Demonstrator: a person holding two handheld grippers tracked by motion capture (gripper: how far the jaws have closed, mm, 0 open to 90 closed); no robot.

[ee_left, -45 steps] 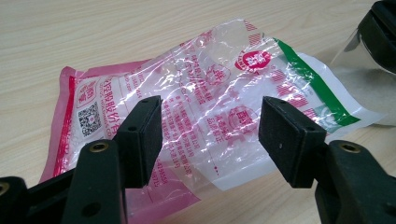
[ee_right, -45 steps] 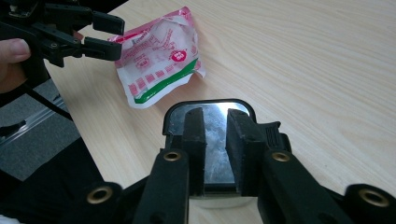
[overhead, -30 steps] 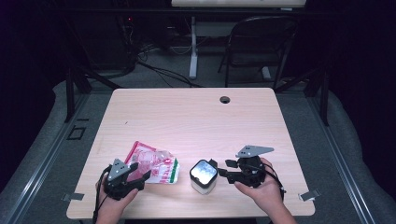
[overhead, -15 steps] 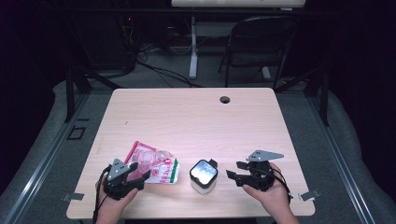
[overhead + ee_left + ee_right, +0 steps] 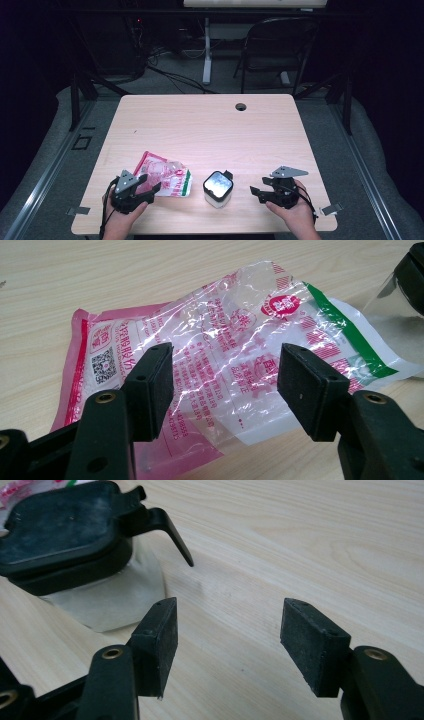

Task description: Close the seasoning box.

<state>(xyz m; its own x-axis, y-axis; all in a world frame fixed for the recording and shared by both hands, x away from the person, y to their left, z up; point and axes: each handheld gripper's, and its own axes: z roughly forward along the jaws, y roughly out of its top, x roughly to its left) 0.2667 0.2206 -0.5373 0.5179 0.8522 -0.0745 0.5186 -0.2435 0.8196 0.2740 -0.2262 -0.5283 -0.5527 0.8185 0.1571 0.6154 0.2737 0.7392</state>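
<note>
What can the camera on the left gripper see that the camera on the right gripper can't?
The left gripper view shows the print on the crinkly pink and clear plastic packet: a square code, a red round logo, a green stripe. The right gripper view shows the black hinged lid with its latch on the clear square container. Both show the pale wooden table and two open black fingers.

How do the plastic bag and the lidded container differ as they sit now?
The plastic bag lies flat and crinkled on the table; the container stands upright. The bag is clear film with pink and green print; the container is pale and translucent with a black lid. The bag lies just beyond the open left gripper; the container sits apart from the open right gripper. Both rest near the table's front edge, ungripped.
</note>
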